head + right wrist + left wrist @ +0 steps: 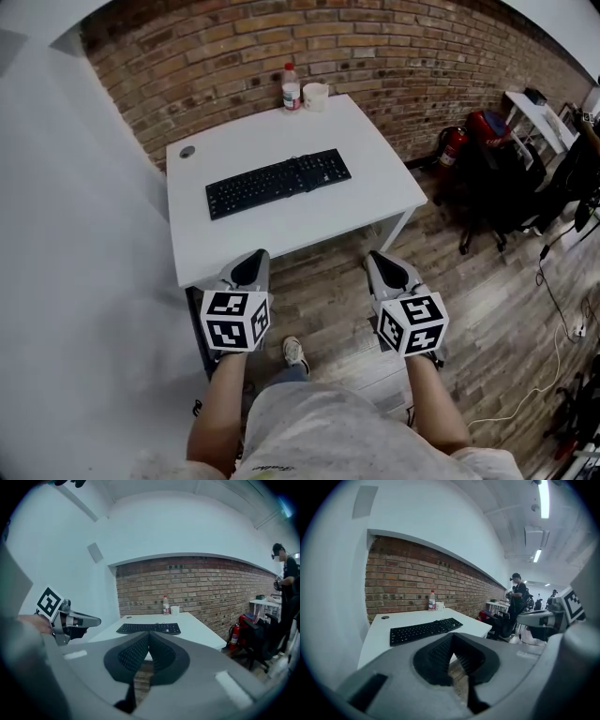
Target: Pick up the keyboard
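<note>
Keyboard (278, 182) comes first: it is black and long, and it lies flat near the middle of the white bench (375, 202). It sits a bit slanted, with its right end farther back. Nothing touches it.

A bottle (292, 87) and a white cup (316, 96) stand side by side at the far edge of the bench, by the brick wall (216, 66). A small round dark thing (187, 151) sits near the far left corner. It is too small to tell what it is.

The person stands on the wood floor (487, 300) in front of the bench and holds one tool in each hand. The left tool (255, 258) points at the near edge of the bench. Its two jaws are pressed together, with nothing between them. The right tool (378, 258) is out in front of the near edge too, over the floor. Its jaws are pressed together as well, and it holds nothing. Both tools are well apart from the keyboard.

So I think the job has hardly begun. No part of the pick-up is done. The tools need to reach over the bench and get close to the keyboard. Their jaws need to open. Then they can grab the keyboard, maybe one tool at each end, and lift it off the bench.
</note>
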Motion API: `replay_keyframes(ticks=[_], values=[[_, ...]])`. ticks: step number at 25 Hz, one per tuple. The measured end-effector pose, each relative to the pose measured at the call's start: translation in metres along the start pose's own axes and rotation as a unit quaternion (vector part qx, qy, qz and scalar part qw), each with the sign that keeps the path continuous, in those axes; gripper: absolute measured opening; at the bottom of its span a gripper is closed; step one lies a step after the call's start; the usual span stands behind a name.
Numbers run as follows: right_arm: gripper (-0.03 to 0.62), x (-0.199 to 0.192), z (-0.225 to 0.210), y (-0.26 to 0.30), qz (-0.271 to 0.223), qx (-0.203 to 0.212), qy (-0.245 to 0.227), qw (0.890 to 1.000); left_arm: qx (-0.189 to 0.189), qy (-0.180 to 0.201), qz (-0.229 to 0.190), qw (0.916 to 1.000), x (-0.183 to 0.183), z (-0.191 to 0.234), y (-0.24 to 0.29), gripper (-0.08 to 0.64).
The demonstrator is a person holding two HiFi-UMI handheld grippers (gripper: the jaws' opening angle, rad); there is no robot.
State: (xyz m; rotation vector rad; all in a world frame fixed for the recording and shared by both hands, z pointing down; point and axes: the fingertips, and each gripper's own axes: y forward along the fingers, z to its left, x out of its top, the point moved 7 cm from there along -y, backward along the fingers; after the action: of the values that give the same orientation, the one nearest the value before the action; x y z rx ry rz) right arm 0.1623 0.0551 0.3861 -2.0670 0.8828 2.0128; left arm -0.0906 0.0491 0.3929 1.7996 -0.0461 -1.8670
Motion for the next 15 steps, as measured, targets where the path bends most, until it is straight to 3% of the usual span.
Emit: replay_keyframes(ticks=[15], values=[[0.011, 0.036, 0.012, 0.143, 0.027, -0.01, 0.004, 1.0, -0.01, -0.043, 0.009, 0.999, 0.022, 0.133, 0.077, -0.012]])
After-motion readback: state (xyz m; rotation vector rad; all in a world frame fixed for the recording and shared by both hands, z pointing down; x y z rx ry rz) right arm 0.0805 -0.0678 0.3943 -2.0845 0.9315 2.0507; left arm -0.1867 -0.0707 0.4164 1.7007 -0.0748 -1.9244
